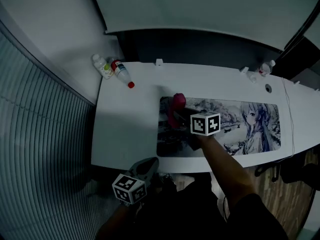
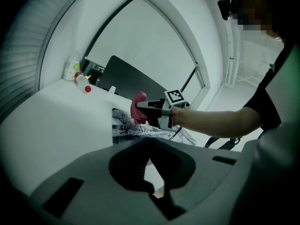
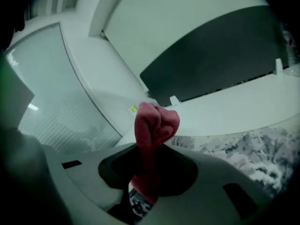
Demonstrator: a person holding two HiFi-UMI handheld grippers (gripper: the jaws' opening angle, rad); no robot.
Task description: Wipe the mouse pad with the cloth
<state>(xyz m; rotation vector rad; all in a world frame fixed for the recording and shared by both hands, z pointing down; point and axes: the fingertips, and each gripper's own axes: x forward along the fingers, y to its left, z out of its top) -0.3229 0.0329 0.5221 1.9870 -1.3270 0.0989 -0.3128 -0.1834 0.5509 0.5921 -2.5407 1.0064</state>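
Desk [image 1: 125,129]: white, with a long printed mouse pad on it.
Mouse pad [image 1: 235,134]: lies flat along the desk's near edge.
Right gripper [image 1: 179,116]: over the pad's left end, jaws pinching the cloth.
Left gripper [image 2: 157,193]: off the desk's near edge, jaws pressed together on nothing.
Cloth [image 3: 152,125]: red, bunched, sticking up from the right jaws.
Bottles [image 1: 112,70]: two, at the far-left corner.

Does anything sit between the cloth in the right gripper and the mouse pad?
Nothing visible does. The right gripper holds the cloth directly over the mouse pad at its left end. The bottles stand off the pad at the table's far left corner.
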